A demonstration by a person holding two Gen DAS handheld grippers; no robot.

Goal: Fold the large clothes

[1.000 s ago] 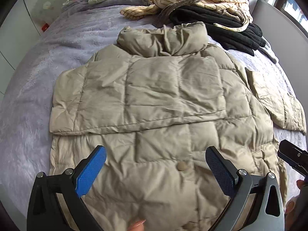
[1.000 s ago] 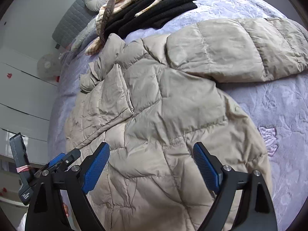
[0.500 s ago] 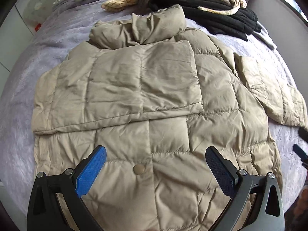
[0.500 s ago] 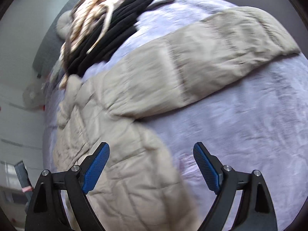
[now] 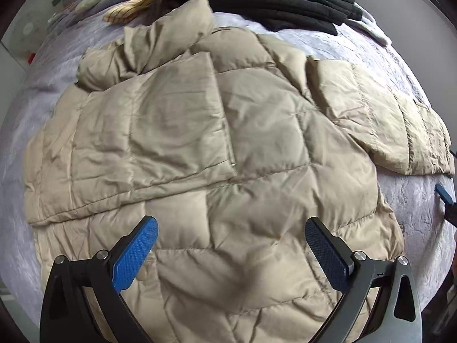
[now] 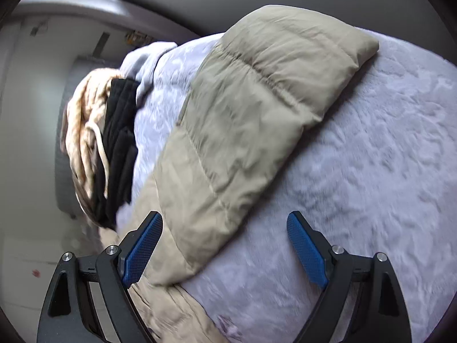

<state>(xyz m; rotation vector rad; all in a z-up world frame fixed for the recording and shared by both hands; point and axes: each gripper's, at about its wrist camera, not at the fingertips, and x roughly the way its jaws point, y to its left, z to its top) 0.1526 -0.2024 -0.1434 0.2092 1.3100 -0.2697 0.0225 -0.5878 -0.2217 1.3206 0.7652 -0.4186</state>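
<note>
A beige quilted puffer jacket [image 5: 228, 148] lies flat on the lilac bed cover [image 5: 414, 205]. One sleeve [image 5: 160, 131] is folded across its body. The other sleeve [image 6: 251, 120] stretches out over the cover. My left gripper [image 5: 231, 243] hangs open above the jacket's lower part, nothing between its blue pads. My right gripper [image 6: 225, 243] is open too, above the outstretched sleeve and the bare cover beside it, its left pad [image 6: 142, 248] over the sleeve's edge. At the right edge of the left wrist view a tip of the right gripper [image 5: 444, 195] shows.
Black clothes [image 5: 285, 3] and a striped cream garment [image 5: 128, 11] are piled at the head of the bed, seen also in the right wrist view as a black stack [image 6: 120, 148]. Lilac cover [image 6: 371, 157] spreads right of the sleeve. White walls stand behind.
My left gripper slid right along the jacket's lower part. My right gripper swung off the jacket's body to the outstretched sleeve and rolled, so the bed now looks tilted. Both stayed open.
</note>
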